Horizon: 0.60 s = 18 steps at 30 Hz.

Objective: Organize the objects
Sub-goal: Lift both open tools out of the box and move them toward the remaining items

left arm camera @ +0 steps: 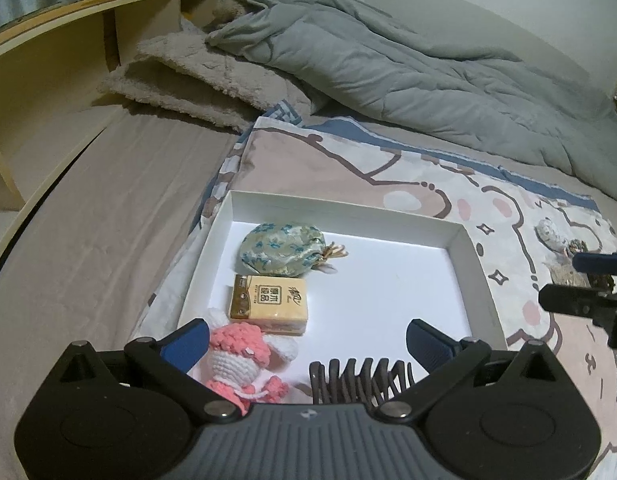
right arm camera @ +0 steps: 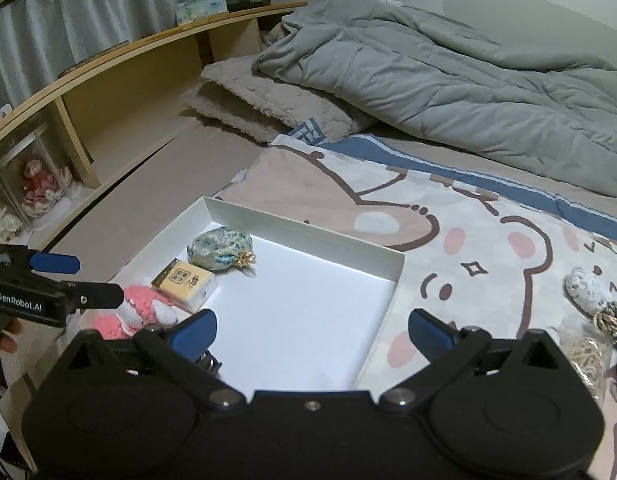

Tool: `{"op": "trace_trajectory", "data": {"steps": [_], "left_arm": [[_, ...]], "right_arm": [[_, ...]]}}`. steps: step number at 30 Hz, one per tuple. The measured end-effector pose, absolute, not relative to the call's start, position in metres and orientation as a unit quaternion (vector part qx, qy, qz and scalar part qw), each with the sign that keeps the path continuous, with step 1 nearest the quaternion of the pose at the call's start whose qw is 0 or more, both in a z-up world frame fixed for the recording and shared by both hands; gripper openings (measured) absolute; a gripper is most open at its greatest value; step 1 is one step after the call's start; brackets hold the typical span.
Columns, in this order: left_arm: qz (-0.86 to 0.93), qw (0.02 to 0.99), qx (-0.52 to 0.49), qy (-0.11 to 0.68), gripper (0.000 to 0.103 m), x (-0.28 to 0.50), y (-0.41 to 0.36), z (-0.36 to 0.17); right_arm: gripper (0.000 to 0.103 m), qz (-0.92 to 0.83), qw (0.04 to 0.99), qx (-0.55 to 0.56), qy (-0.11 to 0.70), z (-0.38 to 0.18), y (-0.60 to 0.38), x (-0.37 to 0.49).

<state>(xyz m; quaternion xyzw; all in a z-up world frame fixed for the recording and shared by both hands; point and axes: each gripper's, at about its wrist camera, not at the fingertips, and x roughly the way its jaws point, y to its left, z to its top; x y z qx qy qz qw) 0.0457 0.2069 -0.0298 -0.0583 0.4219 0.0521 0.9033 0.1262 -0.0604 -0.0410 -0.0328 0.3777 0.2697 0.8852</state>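
Note:
A white shallow box [left arm camera: 474,272] [right arm camera: 308,226] lies on a cartoon bear blanket. In it sit a green floral pouch [left arm camera: 282,250] [right arm camera: 218,249], a yellow tissue pack [left arm camera: 268,302] [right arm camera: 186,284], a pink and white crochet doll [left arm camera: 240,356] [right arm camera: 138,308] and a dark claw hair clip [left arm camera: 360,380]. My left gripper [left arm camera: 308,344] is open and empty above the doll and clip. My right gripper [right arm camera: 312,330] is open and empty over the box's near right part. Each gripper shows in the other's view, the right [left arm camera: 576,284] and the left [right arm camera: 76,280].
Loose items lie on the blanket right of the box: a speckled white pouch [right arm camera: 584,290] [left arm camera: 552,234], a rope knot [right arm camera: 610,320] and a clear bag of straw-like bits [right arm camera: 586,354]. A grey duvet [right arm camera: 448,72] and fluffy pillow [right arm camera: 268,96] lie behind. A wooden headboard shelf [right arm camera: 120,80] stands left.

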Motion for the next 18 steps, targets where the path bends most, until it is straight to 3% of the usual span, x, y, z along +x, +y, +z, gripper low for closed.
{"op": "trace_trajectory", "data": {"steps": [18], "left_arm": [[0.029, 0.908, -0.058, 0.415, 0.103, 0.039, 0.186, -0.021]], "right_arm": [[0.103, 0.251, 0.894, -0.010, 0.370, -0.046, -0.090, 0.118]]}}
